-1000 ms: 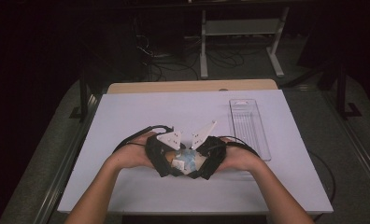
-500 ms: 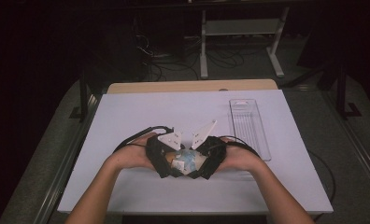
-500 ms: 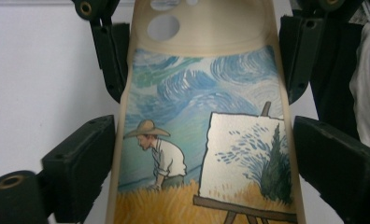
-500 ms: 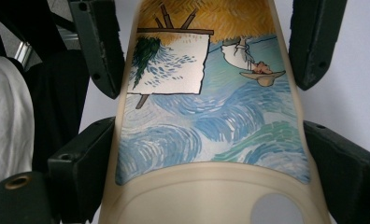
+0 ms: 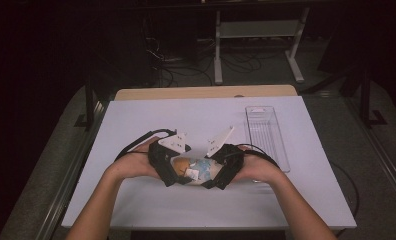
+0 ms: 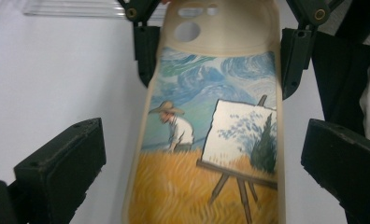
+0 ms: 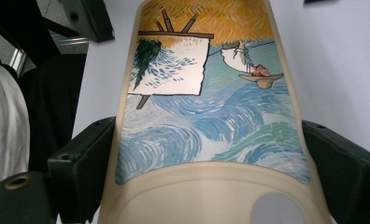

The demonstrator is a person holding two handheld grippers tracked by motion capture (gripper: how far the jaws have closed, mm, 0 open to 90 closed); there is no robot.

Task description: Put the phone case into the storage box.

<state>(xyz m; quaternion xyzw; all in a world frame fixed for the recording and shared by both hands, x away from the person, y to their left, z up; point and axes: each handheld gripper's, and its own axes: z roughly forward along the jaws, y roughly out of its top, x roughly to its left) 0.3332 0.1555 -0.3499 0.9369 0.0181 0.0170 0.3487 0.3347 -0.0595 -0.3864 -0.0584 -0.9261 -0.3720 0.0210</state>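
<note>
A phone case (image 5: 193, 169) painted with a straw-hatted painter, an easel and a swirling blue sky hangs just above the table between both grippers. My right gripper (image 7: 214, 172) is shut on the case (image 7: 206, 116) at its camera-hole end, with a jaw pressed to each long edge. My left gripper (image 6: 202, 170) stands open around the wheat-field end of the case (image 6: 211, 140); its jaws have just been opening, and a gap shows on each side. In the high view the left gripper (image 5: 176, 176) and right gripper (image 5: 212, 180) face each other near the table's front.
A clear plastic tray (image 5: 266, 135) lies on the white table (image 5: 136, 125) just beyond the right hand. The table's front edge runs close under the forearms. A metal stand (image 5: 256, 30) and cables sit on the floor behind the table.
</note>
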